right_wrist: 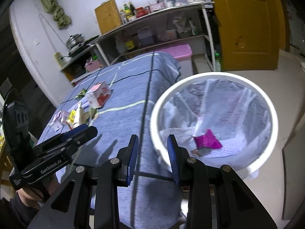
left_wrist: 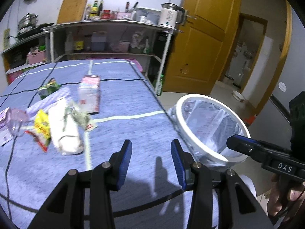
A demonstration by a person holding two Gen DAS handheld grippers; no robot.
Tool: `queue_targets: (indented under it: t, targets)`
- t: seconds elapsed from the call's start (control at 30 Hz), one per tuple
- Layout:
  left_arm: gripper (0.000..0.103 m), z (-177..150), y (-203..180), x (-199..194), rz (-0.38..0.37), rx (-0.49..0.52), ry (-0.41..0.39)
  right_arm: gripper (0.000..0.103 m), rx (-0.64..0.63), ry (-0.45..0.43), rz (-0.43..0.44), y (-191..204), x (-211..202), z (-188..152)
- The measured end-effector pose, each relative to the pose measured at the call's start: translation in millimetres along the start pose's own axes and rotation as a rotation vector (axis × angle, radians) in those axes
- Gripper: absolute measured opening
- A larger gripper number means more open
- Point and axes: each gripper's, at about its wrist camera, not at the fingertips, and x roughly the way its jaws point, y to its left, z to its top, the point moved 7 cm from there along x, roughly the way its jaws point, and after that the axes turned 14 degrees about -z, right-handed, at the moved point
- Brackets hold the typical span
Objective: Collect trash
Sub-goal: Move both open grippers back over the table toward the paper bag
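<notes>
Trash lies on the blue cloth-covered table [left_wrist: 124, 103]: a pink and white carton [left_wrist: 89, 94], a green wrapper [left_wrist: 48, 88], a yellow packet [left_wrist: 42, 126], a white wrapper [left_wrist: 64, 131] and a clear plastic piece [left_wrist: 16, 120]. A white bin [left_wrist: 202, 145] with a clear liner stands at the table's right edge; a magenta wrapper [right_wrist: 206, 140] lies inside it. My left gripper [left_wrist: 151, 148] is open and empty over the table's near part. My right gripper [right_wrist: 152, 143] is open and empty by the bin's rim [right_wrist: 158, 103]; it also shows in the left wrist view [left_wrist: 240, 143].
Metal shelves [left_wrist: 106, 38] with bottles, jars and a white kettle [left_wrist: 169, 15] stand behind the table. A yellow door [left_wrist: 205, 43] is at the right. A pink-lidded box [right_wrist: 177, 54] sits on the floor by the shelf. A green bottle [left_wrist: 159, 85] stands beside the shelf.
</notes>
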Motion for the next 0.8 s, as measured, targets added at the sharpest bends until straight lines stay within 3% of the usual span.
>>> queue_targets:
  t: [0.8]
  targets:
    - [0.044,-16.2,101.1,-69.1,0.202,-0.145,-0.091,0.033,-0.177,0.039,0.168,109.6,27.1,1.1]
